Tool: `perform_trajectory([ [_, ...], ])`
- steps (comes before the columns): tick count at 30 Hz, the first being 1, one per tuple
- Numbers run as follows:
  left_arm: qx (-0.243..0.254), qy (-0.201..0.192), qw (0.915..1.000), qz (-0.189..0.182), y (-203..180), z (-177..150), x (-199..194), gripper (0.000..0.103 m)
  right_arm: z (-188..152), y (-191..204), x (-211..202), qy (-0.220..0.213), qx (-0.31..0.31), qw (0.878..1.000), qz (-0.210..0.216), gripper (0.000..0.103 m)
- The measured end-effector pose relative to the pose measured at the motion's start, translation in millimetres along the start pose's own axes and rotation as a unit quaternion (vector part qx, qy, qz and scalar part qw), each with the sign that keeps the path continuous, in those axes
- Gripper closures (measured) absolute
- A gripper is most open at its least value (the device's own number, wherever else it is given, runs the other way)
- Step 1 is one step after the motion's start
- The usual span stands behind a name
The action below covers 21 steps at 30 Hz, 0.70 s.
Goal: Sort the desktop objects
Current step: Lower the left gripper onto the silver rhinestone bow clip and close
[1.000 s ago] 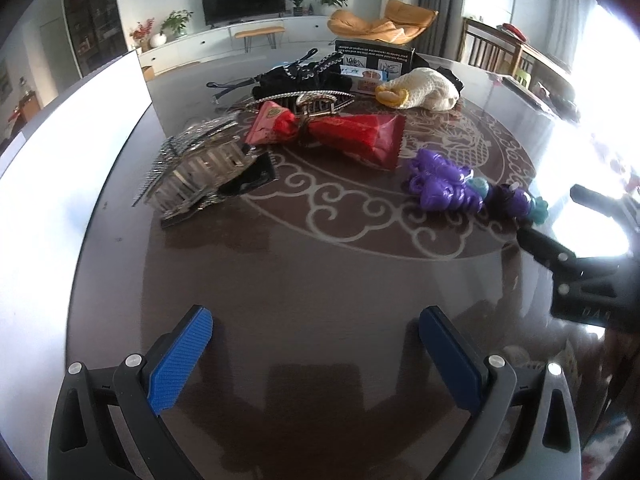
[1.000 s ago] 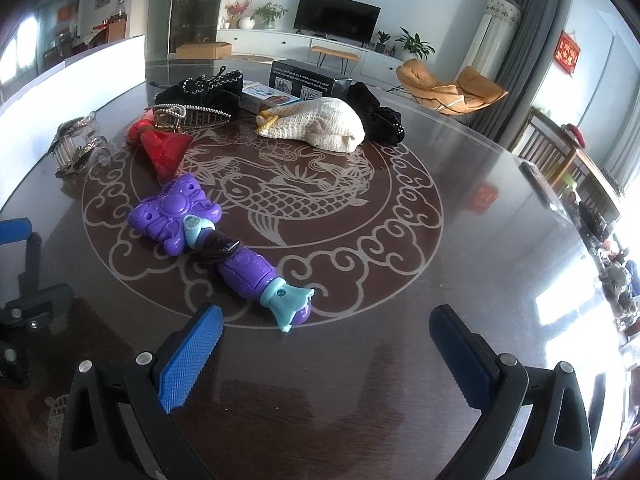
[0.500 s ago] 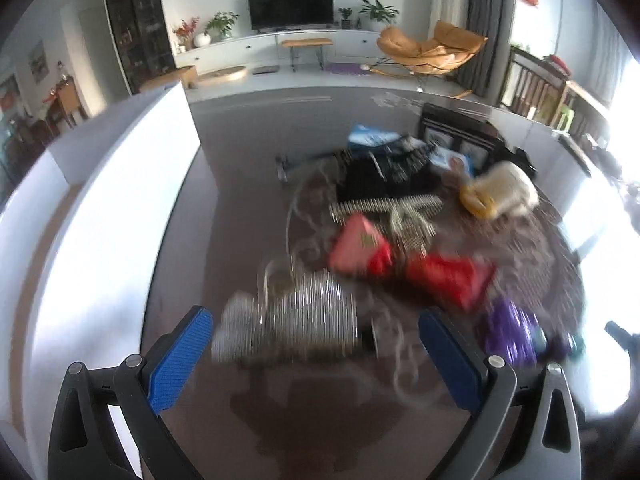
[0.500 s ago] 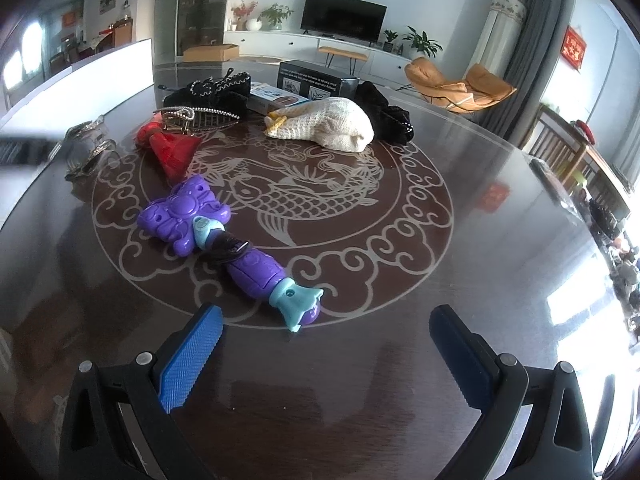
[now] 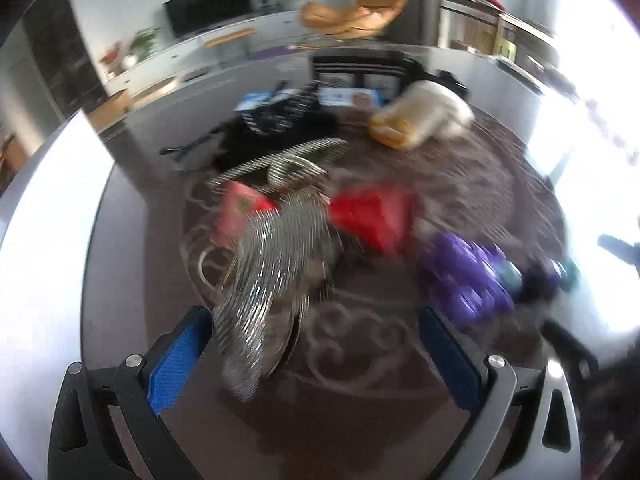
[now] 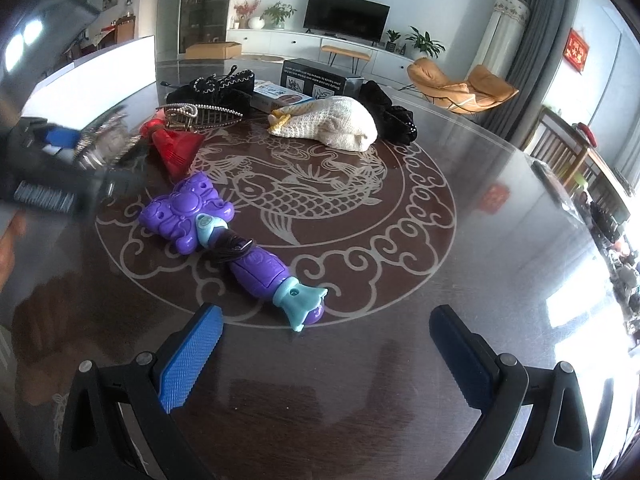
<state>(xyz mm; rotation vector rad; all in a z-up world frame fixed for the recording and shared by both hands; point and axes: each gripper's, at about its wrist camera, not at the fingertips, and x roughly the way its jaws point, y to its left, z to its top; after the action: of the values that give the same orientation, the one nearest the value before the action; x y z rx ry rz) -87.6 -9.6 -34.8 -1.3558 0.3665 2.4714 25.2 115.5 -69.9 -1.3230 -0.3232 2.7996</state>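
Claws both spread wide: left claw [image 5: 316,356] low over silver hair clip [image 5: 272,276], right claw [image 6: 326,354] near purple toy [image 6: 224,236].

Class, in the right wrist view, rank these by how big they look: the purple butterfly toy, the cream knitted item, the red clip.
1. Purple butterfly toy, though it lies nearest the camera, so its lead is unsure.
2. Cream knitted item, close behind it.
3. Red clip, clearly smallest.

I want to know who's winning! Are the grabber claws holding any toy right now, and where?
Nothing is held. The left gripper is open, closing in on the silver sparkly clip. The right gripper is open too, hovering near the purple wand toy.
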Motion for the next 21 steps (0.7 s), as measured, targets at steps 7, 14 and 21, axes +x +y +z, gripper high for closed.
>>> perform_trajectory([
  [7, 0.018, -0.004, 0.9997, -0.015, 3, -23, -30, 0.000, 0, 0, 0, 0.000, 0.001, 1.000, 0.000, 0.000],
  [14, 0.027, -0.002, 0.9995, -0.015, 6, -27, -36, 0.000, 0, 0, 0, 0.000, 0.001, 1.000, -0.001, 0.000],
  [21, 0.003, 0.005, 0.9993, -0.038, 17, -39, -40, 0.000, 0, 0, 0, 0.000, 0.001, 1.000, 0.000, 0.000],
])
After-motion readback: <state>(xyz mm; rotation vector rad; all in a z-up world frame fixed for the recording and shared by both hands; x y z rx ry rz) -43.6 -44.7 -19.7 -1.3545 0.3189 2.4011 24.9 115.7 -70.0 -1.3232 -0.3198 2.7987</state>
